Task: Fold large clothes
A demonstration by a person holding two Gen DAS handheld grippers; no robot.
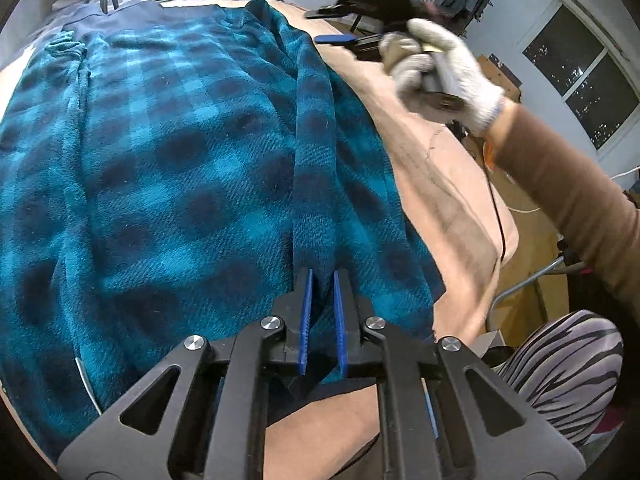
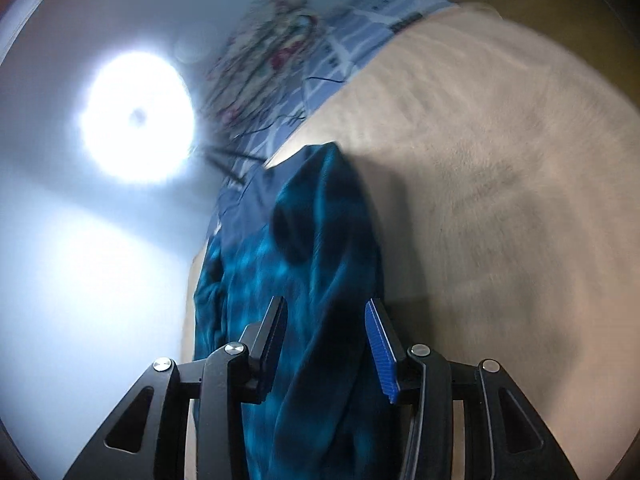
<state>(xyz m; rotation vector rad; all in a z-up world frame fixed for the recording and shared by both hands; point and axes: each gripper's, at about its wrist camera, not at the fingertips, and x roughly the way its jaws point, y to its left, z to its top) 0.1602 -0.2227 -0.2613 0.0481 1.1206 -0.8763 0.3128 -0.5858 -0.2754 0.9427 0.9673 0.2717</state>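
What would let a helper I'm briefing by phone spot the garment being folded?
Find the bed with the tan cover; a large fleece garment lies spread over it. It is teal with dark checks, its edge pinched by the left gripper, unlike the plain navy cloth beyond it.

Left wrist cam sits low over the bed [image 1: 452, 168], looking along the plaid garment [image 1: 168, 160]. Right wrist cam is tilted upward, close in. Both views share garment and bed.
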